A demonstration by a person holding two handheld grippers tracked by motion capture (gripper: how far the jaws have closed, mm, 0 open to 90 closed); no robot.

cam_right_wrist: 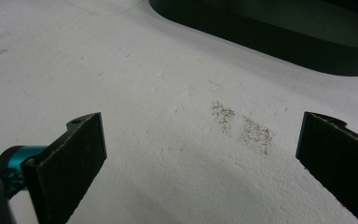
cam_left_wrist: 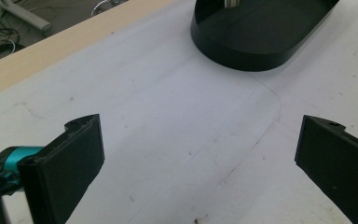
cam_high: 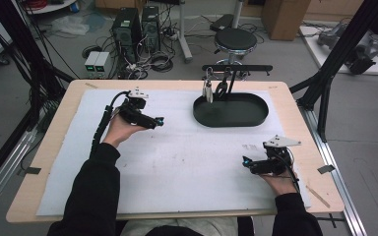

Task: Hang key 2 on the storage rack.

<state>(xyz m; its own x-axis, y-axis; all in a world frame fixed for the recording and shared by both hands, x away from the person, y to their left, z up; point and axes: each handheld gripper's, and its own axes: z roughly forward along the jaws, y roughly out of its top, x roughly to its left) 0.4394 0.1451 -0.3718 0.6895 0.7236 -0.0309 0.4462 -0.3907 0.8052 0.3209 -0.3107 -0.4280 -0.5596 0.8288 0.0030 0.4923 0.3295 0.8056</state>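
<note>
High view first: both grippers sit over the white mat (cam_high: 177, 162) on the wooden table (cam_high: 54, 132), well apart from each other. Left gripper (cam_high: 158, 121) is up at the far left of the mat, held in the person's left hand (cam_high: 120, 129), jaws pointing right toward the black oval tray (cam_high: 231, 118). Right gripper (cam_high: 246, 162) is down at the near right corner of the mat, jaws pointing left, grey plate on top.

Over to the left gripper view: jaws spread wide, nothing between them, just bare mat below. The tray's dark wall (cam_left_wrist: 256, 51) sits ahead, near the top of the frame, well clear of the jaws.

Right gripper view, same story: jaws wide apart and empty, hovering over a faint grey smudge (cam_right_wrist: 242, 126) on the mat. The tray's rim (cam_right_wrist: 270, 42) runs across the top of that frame, apart from the jaws.

Back on the high view, a small stand (cam_high: 236, 69) rises at the tray's far edge, with a silvery clip (cam_high: 207, 88) and a dark loop (cam_high: 221, 90) hanging from it over the tray.
</note>
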